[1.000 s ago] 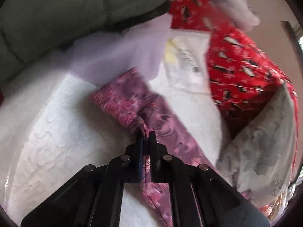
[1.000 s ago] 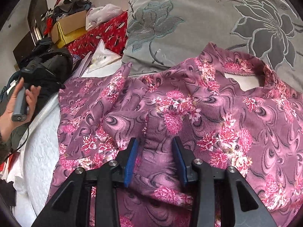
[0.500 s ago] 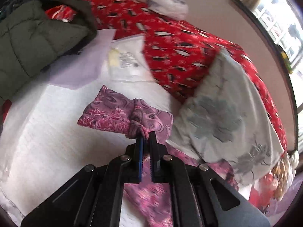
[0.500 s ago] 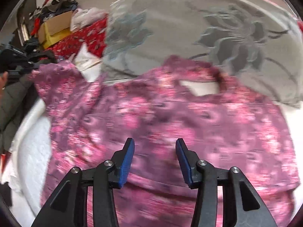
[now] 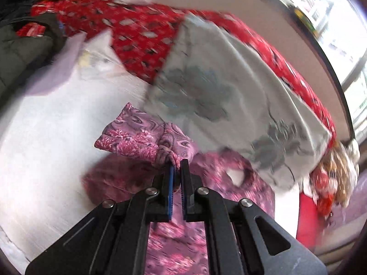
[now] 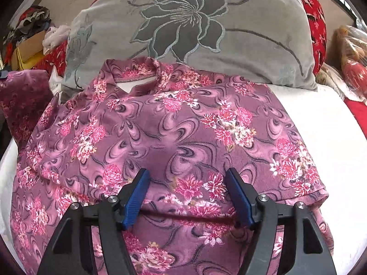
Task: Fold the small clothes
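Observation:
A purple top with pink flowers (image 6: pixel 183 137) lies spread on the white bed, its collar toward the grey pillow. My right gripper (image 6: pixel 188 178) hovers over the middle of its body, jaws opening wide, blue pads apart and no cloth pinched between them. My left gripper (image 5: pixel 176 167) is shut on the top's sleeve (image 5: pixel 137 137) and holds it lifted off the bed, above the rest of the top (image 5: pixel 179 247). In the right wrist view that raised sleeve (image 6: pixel 23 103) hangs at the far left.
A grey pillow with an embroidered flower (image 6: pixel 195 27) leans behind the top. A red patterned blanket (image 5: pixel 142 36) lies beyond it. A dark jacket (image 5: pixel 20 52), papers (image 5: pixel 96 61) and a yellow box (image 6: pixel 25 55) crowd the bed's left side. The white bedspread (image 6: pixel 321 137) shows at the right.
My left gripper lifted the sleeve off the bed and swung it right, toward the top's body. The right gripper's jaws spread wider and shifted over the flattened cloth.

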A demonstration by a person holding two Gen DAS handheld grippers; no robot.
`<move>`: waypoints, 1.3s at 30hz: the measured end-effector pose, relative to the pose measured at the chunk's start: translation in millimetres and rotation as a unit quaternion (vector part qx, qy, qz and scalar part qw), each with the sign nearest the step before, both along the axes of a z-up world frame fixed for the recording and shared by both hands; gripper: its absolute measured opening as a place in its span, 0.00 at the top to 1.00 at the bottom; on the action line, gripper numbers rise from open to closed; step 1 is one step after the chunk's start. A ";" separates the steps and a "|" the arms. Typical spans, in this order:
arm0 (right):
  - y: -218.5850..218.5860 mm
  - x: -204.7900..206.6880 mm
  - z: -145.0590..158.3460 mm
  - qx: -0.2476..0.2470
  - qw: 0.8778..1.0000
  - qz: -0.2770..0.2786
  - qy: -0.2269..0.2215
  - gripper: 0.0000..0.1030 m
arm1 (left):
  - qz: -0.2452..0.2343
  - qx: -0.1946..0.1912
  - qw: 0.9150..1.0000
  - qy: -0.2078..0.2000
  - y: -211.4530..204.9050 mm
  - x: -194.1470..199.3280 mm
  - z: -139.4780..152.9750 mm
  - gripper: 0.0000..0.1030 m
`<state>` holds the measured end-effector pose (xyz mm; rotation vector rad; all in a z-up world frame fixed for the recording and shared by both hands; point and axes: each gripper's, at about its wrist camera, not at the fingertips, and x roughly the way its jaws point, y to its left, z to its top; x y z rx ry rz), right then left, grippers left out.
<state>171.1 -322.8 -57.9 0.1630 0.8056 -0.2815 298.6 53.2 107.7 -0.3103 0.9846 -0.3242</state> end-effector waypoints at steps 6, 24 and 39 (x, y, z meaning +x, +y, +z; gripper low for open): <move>-3.0 -1.2 -2.1 0.013 1.000 0.007 -0.010 0.28 | -0.052 0.011 0.997 0.056 -61.5 -23.6 -50.4 0.97; 13.5 10.4 17.5 -0.001 0.999 0.033 0.007 0.25 | -0.028 -0.022 0.994 0.105 8.0 -64.8 -98.0 0.78; 163.1 73.9 28.6 -0.119 0.953 0.275 0.042 0.26 | 0.014 -0.173 0.962 0.212 78.1 -55.9 -156.8 0.79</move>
